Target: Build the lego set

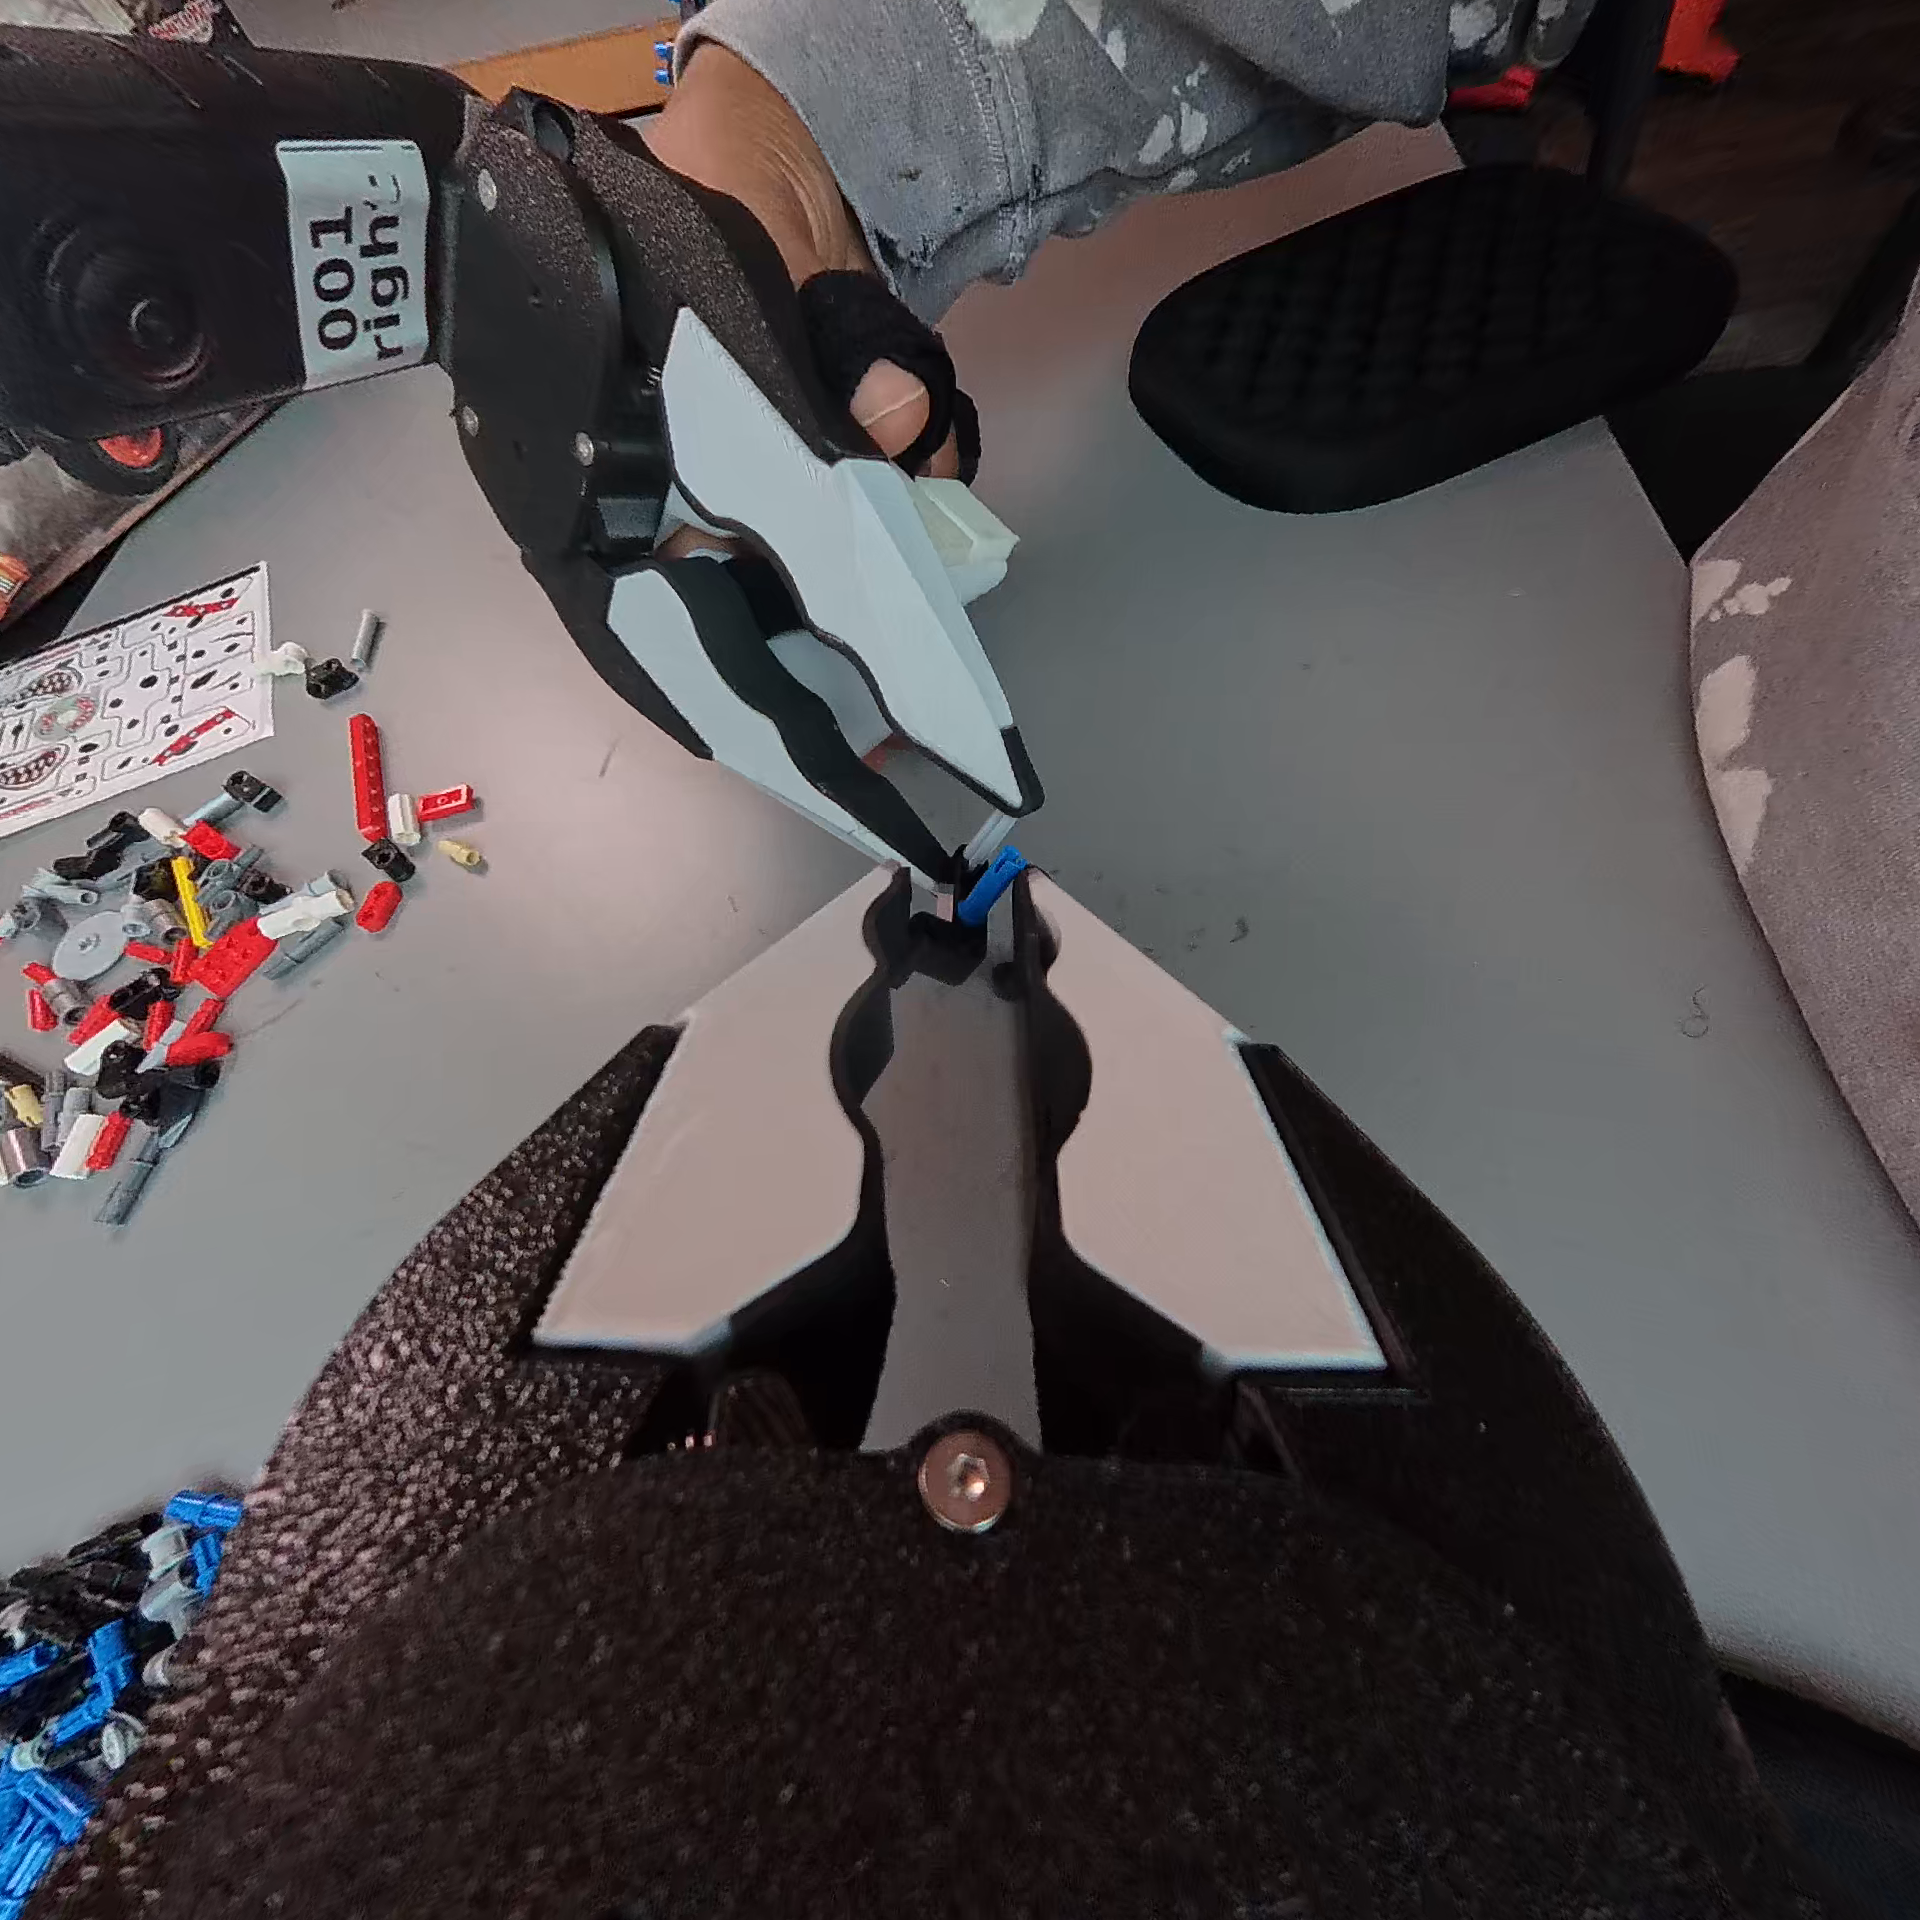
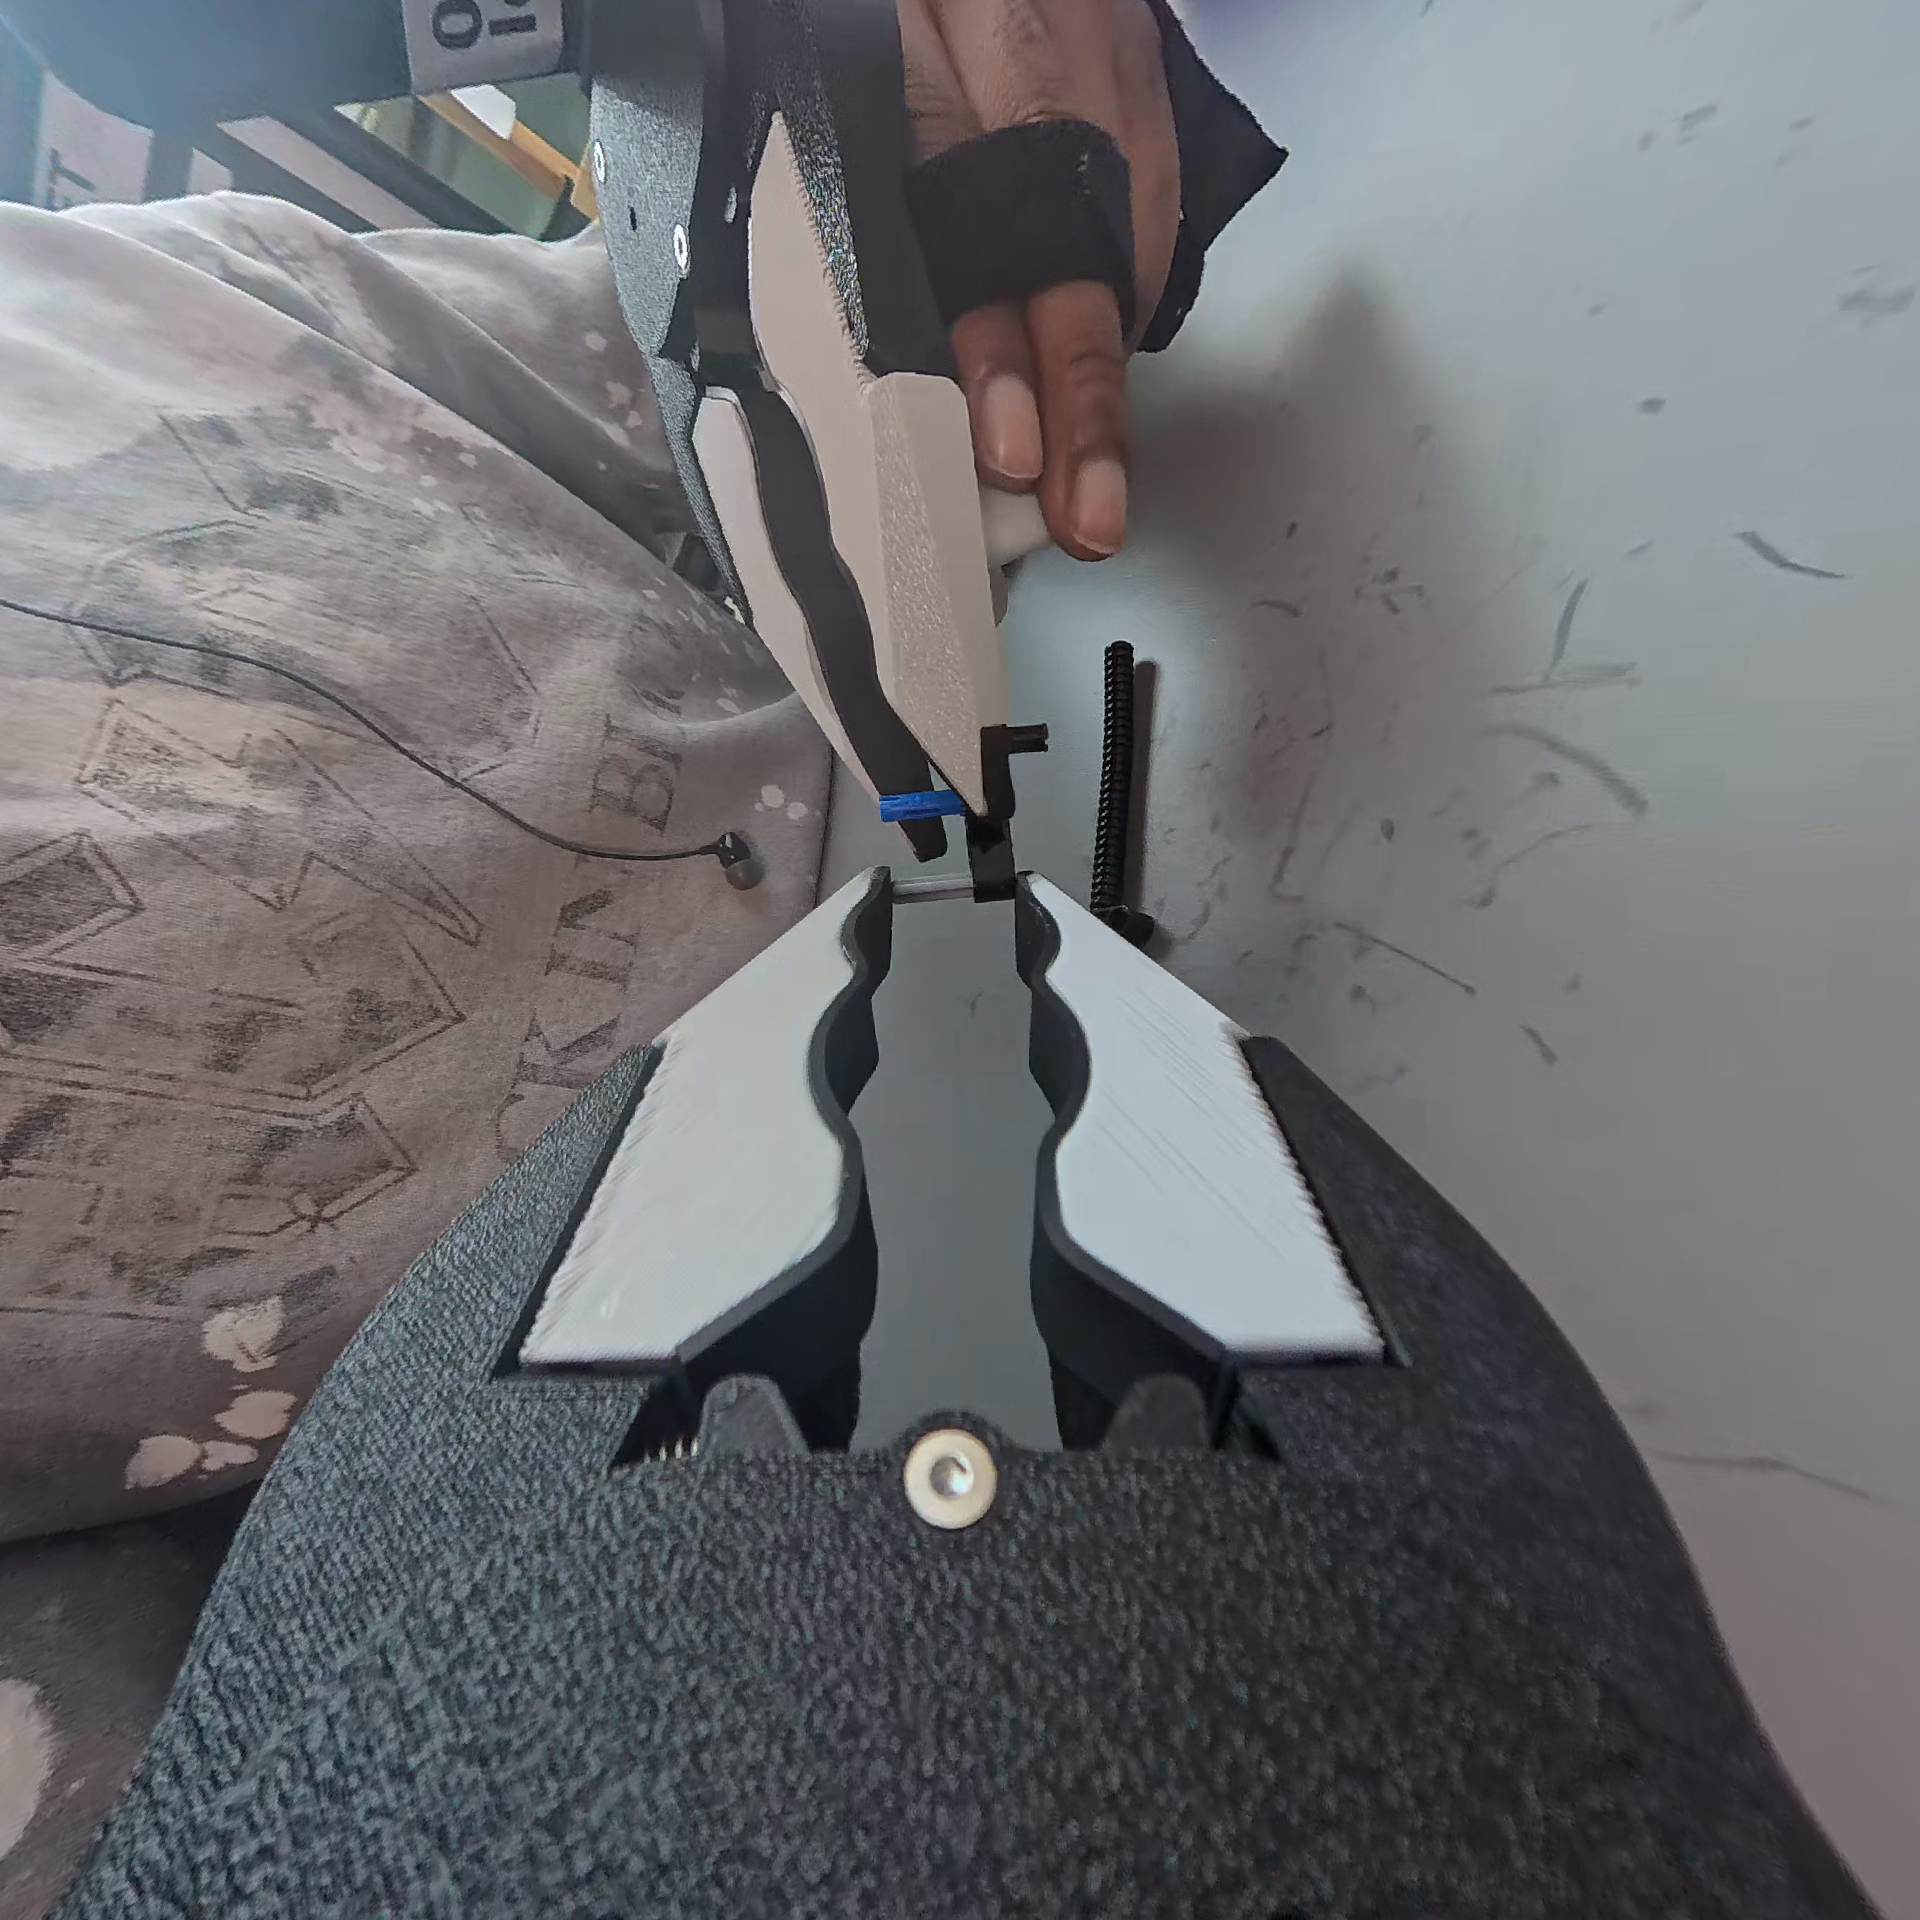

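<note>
Grey table (image 1: 1299,727) holds loose bricks (image 1: 156,966), left of the meeting tips. Left gripper (image 1: 961,914) pinches a blue pin (image 1: 987,896); right gripper (image 2: 951,894) clamps a half-hidden black piece (image 2: 992,831).

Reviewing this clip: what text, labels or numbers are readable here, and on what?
White label on the right gripper: legible print, not transcribed here.
Label on the left gripper: cut off by the frame edge.
Sticker sheet: graphics; any text too small to read.
Grey sweatshirt: faded lettering, not transcribed.
</note>
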### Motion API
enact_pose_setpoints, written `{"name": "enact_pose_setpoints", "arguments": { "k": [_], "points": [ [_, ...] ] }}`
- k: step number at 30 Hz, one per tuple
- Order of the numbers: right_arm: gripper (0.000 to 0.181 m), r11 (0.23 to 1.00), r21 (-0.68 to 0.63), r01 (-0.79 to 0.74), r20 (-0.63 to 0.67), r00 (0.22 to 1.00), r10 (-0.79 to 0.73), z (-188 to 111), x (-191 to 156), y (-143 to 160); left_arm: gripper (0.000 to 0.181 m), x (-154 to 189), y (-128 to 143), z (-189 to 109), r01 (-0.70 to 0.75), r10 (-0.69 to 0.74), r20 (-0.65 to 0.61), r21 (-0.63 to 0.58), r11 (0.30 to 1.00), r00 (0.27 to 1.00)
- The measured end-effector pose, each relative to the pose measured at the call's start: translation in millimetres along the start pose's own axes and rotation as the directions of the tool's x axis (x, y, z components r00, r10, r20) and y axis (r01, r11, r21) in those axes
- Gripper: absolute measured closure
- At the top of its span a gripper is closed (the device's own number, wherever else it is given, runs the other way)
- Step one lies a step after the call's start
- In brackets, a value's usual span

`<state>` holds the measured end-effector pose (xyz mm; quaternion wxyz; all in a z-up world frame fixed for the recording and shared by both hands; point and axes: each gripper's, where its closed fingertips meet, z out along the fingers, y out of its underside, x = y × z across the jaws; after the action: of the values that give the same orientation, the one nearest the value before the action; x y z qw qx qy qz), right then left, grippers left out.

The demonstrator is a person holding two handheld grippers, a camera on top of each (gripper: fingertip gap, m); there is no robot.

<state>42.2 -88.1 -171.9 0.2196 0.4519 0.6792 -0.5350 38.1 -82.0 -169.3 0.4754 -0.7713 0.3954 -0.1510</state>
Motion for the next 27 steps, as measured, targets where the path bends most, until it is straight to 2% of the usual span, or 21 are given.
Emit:
{"name": "enact_pose_setpoints", "arguments": {
  "k": [2, 3, 4, 7, 11, 13, 16, 17, 18, 21, 23, 27],
  "points": [
    [0.158, 1.0, 0.017, 0.001, -0.007, 1.0, -0.001, -2.9, 0.5, -2.1, 0.164, -2.4, -0.1, -0.2, 0.016, -0.016, 0.008, -0.003, 1.0, 1.0],
    [0.158, 0.999, 0.034, 0.018, -0.017, 1.0, -0.017, -5.2, 0.7, -4.4, 0.175, -3.7, -0.4, -0.7, 0.032, -0.032, 0.007, 0.002, 0.999, 0.999],
    [0.159, 0.997, 0.057, 0.054, -0.037, 0.998, -0.052, -7.9, 0.4, -8.0, 0.175, -5.1, -1.8, -1.9, 0.054, -0.054, 0.002, 0.02, 0.998, 0.999],
    [0.143, 0.962, 0.072, 0.263, -0.154, 0.956, -0.25, -11.5, -5.4, -12.3, 0.175, -8.2, -5.8, -7.0, 0.145, -0.142, -0.041, 0.075, 0.987, 0.989],
    [0.142, 0.861, -0.036, 0.507, -0.395, 0.785, -0.478, -6.7, 2.3, -11.5, 0.175, -6.4, -3.1, -8.5, 0.215, -0.205, -0.111, 0.085, 0.973, 0.972],
    [0.149, 0.808, -0.078, 0.584, -0.491, 0.682, -0.542, -5.3, 7.5, -14.6, 0.175, -4.8, -1.5, -6.2, 0.233, -0.221, -0.133, 0.083, 0.969, 0.966],
    [0.174, 0.756, -0.182, 0.629, -0.551, 0.571, -0.608, 0.0, 16.0, -9.5, 0.175, -3.2, -0.4, -2.4, 0.215, -0.205, -0.129, 0.068, 0.974, 0.97],
    [0.173, 0.738, -0.201, 0.644, -0.558, 0.544, -0.627, 1.2, 16.6, -8.4, 0.174, -2.9, 1.2, -1.3, 0.213, -0.205, -0.127, 0.058, 0.975, 0.971],
    [0.174, 0.739, -0.215, 0.639, -0.569, 0.533, -0.626, 0.4, 19.6, -7.7, 0.173, -3.6, 4.7, 0.1, 0.212, -0.206, -0.118, 0.039, 0.977, 0.971],
    [0.174, 0.791, -0.224, 0.569, -0.571, 0.58, -0.58, -2.1, 30.2, -0.7, 0.153, -3.3, 16.2, 3.6, 0.218, -0.219, -0.11, -0.022, 0.976, 0.969],
    [0.174, 0.82, -0.235, 0.521, -0.559, 0.618, -0.553, -0.7, 35.5, 6.2, 0.152, -6.2, 23.9, 6.1, 0.219, -0.223, -0.08, -0.063, 0.974, 0.971],
    [0.174, 0.835, -0.312, 0.453, -0.574, 0.611, -0.545, -0.2, 46.1, 17.8, 0.154, -6.5, 41.2, 12.8, 0.204, -0.214, -0.052, -0.159, 0.966, 0.975]
  ]
}}
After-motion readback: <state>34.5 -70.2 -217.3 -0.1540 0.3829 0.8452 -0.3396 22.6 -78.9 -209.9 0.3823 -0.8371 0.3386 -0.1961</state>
